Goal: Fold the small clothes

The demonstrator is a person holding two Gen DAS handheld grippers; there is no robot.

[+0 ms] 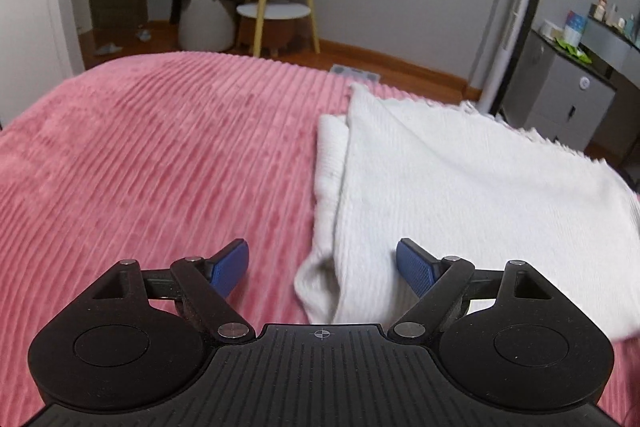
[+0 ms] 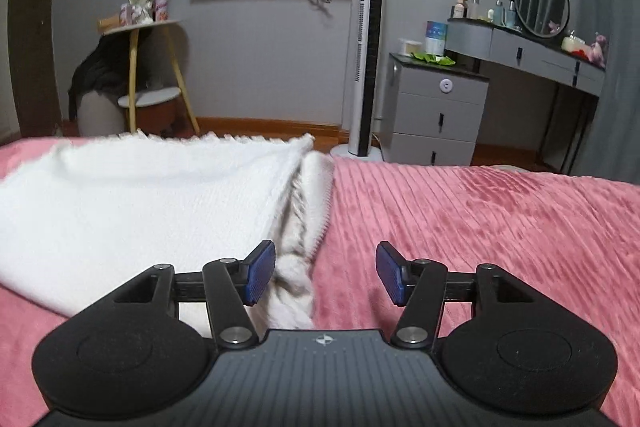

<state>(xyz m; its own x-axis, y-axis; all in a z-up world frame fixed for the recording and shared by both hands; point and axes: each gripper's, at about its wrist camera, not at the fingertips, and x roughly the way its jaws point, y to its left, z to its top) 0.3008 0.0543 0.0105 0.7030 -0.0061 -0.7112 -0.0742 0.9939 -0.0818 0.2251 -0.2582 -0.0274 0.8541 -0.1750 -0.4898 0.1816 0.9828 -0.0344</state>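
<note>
Both the left gripper (image 1: 322, 269) and right gripper (image 2: 325, 273) gape released over a folded white knit garment (image 1: 440, 187) on the ribbed pink bedspread (image 1: 160, 167); only the right view shows a round mirror (image 2: 541, 1).

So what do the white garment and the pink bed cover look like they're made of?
The white garment looks like a soft matte knit, probably cotton or wool: fine ribbing, fringed far edge. The pink bed cover looks like plush ribbed fleece or velvet: raised stripes with a slight sheen.

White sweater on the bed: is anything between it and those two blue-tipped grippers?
Nothing visible. The sweater lies on the pink blanket; its side edges sit right between the open left gripper and right gripper.
</note>
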